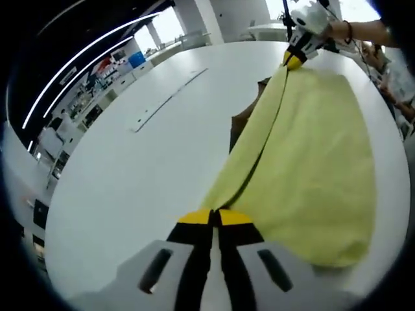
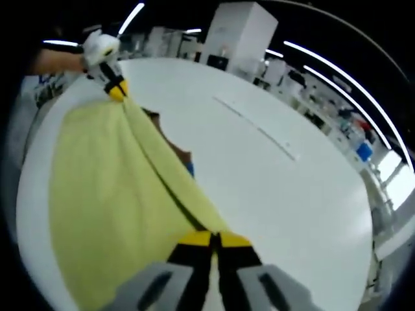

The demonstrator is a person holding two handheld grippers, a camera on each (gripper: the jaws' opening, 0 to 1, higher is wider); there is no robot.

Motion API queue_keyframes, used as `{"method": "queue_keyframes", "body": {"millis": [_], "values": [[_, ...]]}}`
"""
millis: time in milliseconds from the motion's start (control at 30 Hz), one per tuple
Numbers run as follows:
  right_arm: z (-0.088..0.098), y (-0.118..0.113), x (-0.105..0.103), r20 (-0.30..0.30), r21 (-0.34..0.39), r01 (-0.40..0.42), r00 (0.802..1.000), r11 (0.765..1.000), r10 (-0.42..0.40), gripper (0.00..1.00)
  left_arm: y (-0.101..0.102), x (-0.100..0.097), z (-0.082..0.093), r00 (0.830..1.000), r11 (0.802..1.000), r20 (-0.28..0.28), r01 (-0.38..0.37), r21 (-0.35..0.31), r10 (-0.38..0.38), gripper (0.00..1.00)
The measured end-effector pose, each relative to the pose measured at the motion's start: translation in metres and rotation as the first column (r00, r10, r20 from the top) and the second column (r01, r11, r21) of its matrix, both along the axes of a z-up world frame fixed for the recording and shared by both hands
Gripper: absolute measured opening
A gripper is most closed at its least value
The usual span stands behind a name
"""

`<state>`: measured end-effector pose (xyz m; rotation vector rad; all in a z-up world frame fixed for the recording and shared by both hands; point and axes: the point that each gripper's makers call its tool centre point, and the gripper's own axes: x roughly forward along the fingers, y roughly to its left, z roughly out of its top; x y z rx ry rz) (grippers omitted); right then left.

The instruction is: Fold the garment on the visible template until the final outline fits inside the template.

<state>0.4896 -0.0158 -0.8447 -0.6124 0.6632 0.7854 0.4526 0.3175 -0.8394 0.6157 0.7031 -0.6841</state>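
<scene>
In the left gripper view, the left gripper (image 1: 212, 217) rises from the bottom with its yellow-tipped jaws pressed together on one corner of the yellow garment (image 1: 311, 175). From that pinch the cloth runs away as a taut folded edge to the far end, where the right gripper (image 1: 295, 59), held in a person's hand (image 1: 337, 29), is clenched on the other corner. The edge is stretched between the two so the fabric hangs straight and can be carried over as one line; the rest of the garment spreads to the right across the white surface (image 1: 130, 175). Under the raised edge a dark brown sheet (image 1: 243, 120) peeks out, probably the template, though most of it is covered. A thin seam or marked line (image 1: 170, 98) runs across the surface well to the left of the cloth.

In the right gripper view, the right gripper (image 2: 214, 243) is likewise clamped on a corner of the garment (image 2: 104, 188), jaws closed with cloth between the tips. The same tight edge leads up to the left gripper (image 2: 117, 89) near the top left, shut on its corner. The garment's body lies to the left on the surface (image 2: 272, 194), reaching close to its rim. The brown sheet (image 2: 178, 155) shows just beside the lifted edge, with a small blue patch (image 2: 189, 170) at its lower end. My reading is that a fold is mid-way: the edge is lifted but not yet laid down, and the outline is not yet within the template.
</scene>
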Motion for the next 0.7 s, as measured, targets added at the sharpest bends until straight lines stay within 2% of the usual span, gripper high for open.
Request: {"method": "queue_keyframes", "body": {"millis": [67, 167, 300, 367, 400, 433, 467, 500, 533, 567, 700], "values": [[0.002, -0.002, 0.003, 0.004, 0.009, 0.009, 1.000, 1.000, -0.009, 0.00, 0.001, 0.003, 0.006, 1.000, 0.999, 0.013, -0.027, -0.023, 0.027, 0.00], [0.013, -0.002, 0.009, 0.044, 0.029, 0.033, 0.998, 0.999, -0.034, 0.00, 0.003, 0.009, 0.016, 0.996, 0.994, 0.043, -0.076, -0.074, 0.079, 0.00], [0.022, -0.003, 0.022, 0.090, 0.074, 0.093, 0.991, 0.993, -0.099, 0.00, 0.004, 0.015, 0.027, 0.981, 0.971, 0.039, -0.181, -0.154, 0.189, 0.00], [0.024, -0.002, 0.026, 0.081, 0.131, 0.138, 0.985, 0.982, -0.150, 0.00, 0.012, 0.020, 0.026, 0.970, 0.958, 0.026, -0.234, -0.166, 0.241, 0.00], [0.027, 0.000, 0.026, 0.074, 0.166, 0.156, 0.983, 0.974, -0.170, 0.00, 0.016, 0.023, 0.026, 0.962, 0.948, 0.024, -0.265, -0.176, 0.273, 0.00], [0.031, -0.001, 0.027, 0.077, 0.192, 0.182, 0.977, 0.964, -0.200, 0.00, 0.020, 0.025, 0.027, 0.946, 0.925, 0.003, -0.315, -0.210, 0.323, 0.00], [0.032, -0.002, 0.027, 0.071, 0.204, 0.199, 0.973, 0.958, -0.218, 0.00, 0.015, 0.022, 0.030, 0.941, 0.910, -0.018, -0.333, -0.248, 0.339, 0.00], [0.034, -0.004, 0.028, 0.057, 0.224, 0.221, 0.969, 0.949, -0.239, 0.00, 0.014, 0.023, 0.034, 0.931, 0.883, -0.033, -0.356, -0.305, 0.364, 0.00], [0.035, -0.004, 0.028, 0.044, 0.243, 0.232, 0.967, 0.942, -0.249, 0.04, 0.014, 0.022, 0.036, 0.928, 0.870, -0.043, -0.361, -0.335, 0.369, 0.02], [0.037, -0.004, 0.029, 0.022, 0.274, 0.247, 0.965, 0.930, -0.262, 0.08, 0.015, 0.022, 0.038, 0.918, 0.847, -0.064, -0.385, -0.366, 0.390, 0.07], [0.042, -0.003, 0.021, -0.061, 0.330, 0.299, 0.953, 0.896, -0.296, 0.28, 0.020, 0.016, 0.043, 0.911, 0.818, -0.074, -0.398, -0.416, 0.406, 0.19]]}}
